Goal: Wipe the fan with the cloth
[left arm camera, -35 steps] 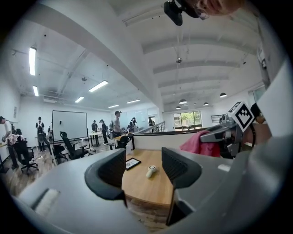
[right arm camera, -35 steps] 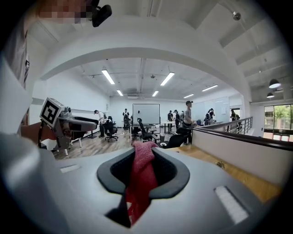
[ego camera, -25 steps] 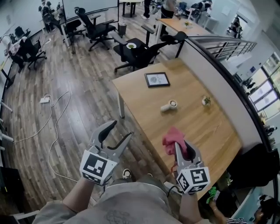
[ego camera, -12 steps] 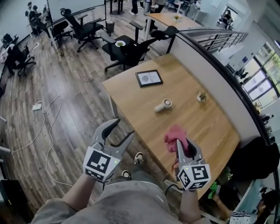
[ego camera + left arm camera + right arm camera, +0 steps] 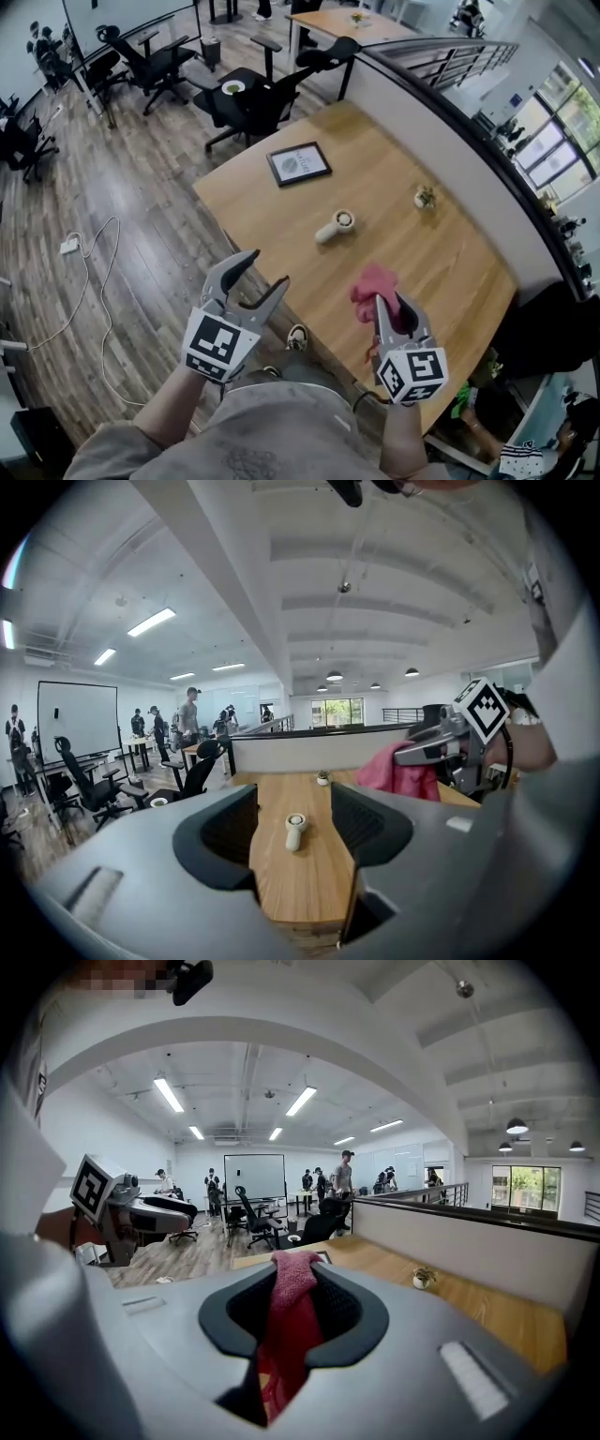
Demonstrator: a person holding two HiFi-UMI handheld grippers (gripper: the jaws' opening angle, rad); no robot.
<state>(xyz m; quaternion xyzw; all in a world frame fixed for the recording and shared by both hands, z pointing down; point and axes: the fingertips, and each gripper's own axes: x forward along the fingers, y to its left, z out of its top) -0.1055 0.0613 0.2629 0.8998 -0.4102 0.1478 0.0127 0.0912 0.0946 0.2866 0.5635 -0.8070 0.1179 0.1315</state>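
fan: little white handheld fan (image 5: 335,226) lying on its side around the middle of the wooden surface (image 5: 403,159). Nothing is touching it, and it's well apart from both grippers.
cloth: pinkish-red cloth (image 5: 373,286), bunched up and sticking out past the jaw tips, held over the near part of the surface.
right hand-held gripper (image 5: 391,305): jaws clamped on the cloth, with a good fold of it pinched between the pads.
left hand-held gripper (image 5: 265,269): jaws apart with nothing in them. In its own view the fan sits right in the gap, but it's way off down the surface.
step: looks like the approach to me. The cloth is in hand and the wiping hasn't begun.
next move: my guess is the left one goes in to steady or grab the fan's handle while the right brings the cloth onto it. Unheld, a fan that light would probably skid.
hard to see: the fan is tiny here, so I can't make out its grille or any dirt. The grippers and the person's body hide the near edge of the surface.
around: a framed picture (image 5: 299,163) and a small potted plant (image 5: 425,197) sit further back.
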